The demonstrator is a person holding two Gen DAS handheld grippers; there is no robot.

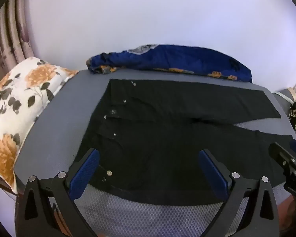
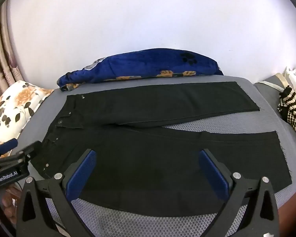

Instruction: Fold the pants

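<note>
Black pants (image 1: 157, 130) lie flat on a grey mesh bed surface (image 1: 55, 130), waistband to the left, both legs spread to the right; they also show in the right wrist view (image 2: 148, 138). My left gripper (image 1: 149, 154) is open and empty above the near waist and hip area. My right gripper (image 2: 148, 155) is open and empty above the near leg. The left gripper also shows at the left edge of the right wrist view (image 2: 19, 152), and the right gripper at the right edge of the left wrist view (image 1: 286, 156).
A blue floral blanket (image 2: 144, 65) lies along the far edge by the white wall. A floral pillow (image 1: 19, 106) lies at the left. A striped black-and-cream knit item (image 2: 292, 110) lies at the right. The bed's near edge (image 2: 148, 225) is just below the grippers.
</note>
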